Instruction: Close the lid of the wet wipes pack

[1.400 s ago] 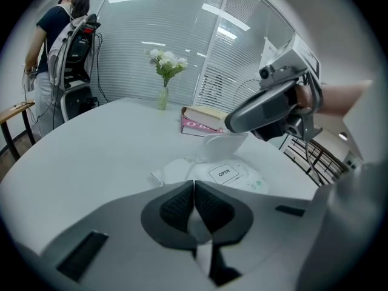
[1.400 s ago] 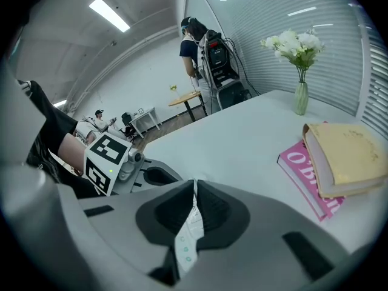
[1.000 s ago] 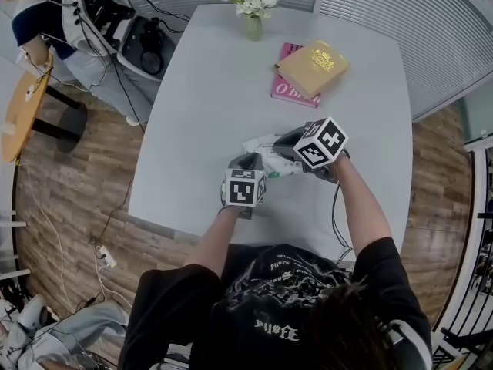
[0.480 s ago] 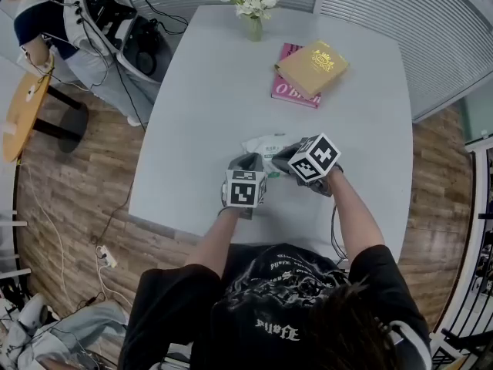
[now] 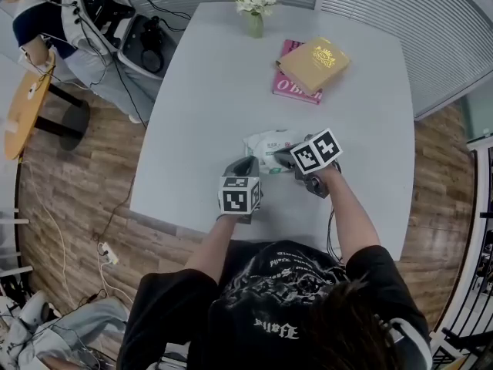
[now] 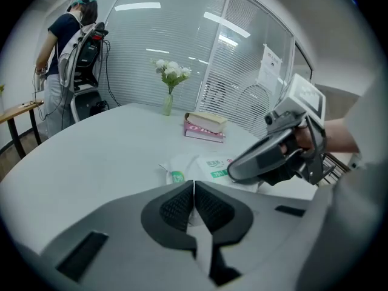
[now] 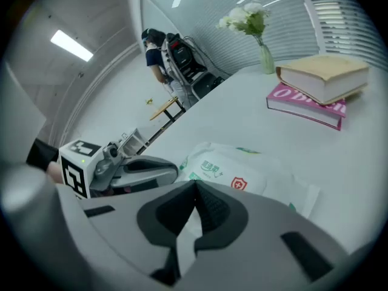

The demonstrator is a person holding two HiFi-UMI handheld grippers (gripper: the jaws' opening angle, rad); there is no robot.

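The wet wipes pack (image 5: 268, 142) is white with green print and lies flat on the grey table (image 5: 208, 91). Its top (image 7: 233, 173) looks flat, and I cannot make out the lid's edge. My right gripper (image 5: 282, 157) rests low over the pack's near right side, jaws shut with nothing between them (image 7: 195, 194). My left gripper (image 5: 248, 164) sits just short of the pack's near left corner, also shut and holding nothing (image 6: 194, 190). The pack (image 6: 206, 167) lies right beyond the left jaws, and the right gripper (image 6: 273, 156) reaches in from the right.
Two stacked books (image 5: 312, 68), tan on pink, lie at the far right of the table. A vase of white flowers (image 5: 253, 6) stands at the far edge. A person (image 6: 66, 59) stands by equipment off the table's far left. The near table edge is close behind my grippers.
My right gripper has sunk and rolled, and its cube has dropped towards the pack. The pack now lies flatter and more exposed. The left gripper has barely shifted.
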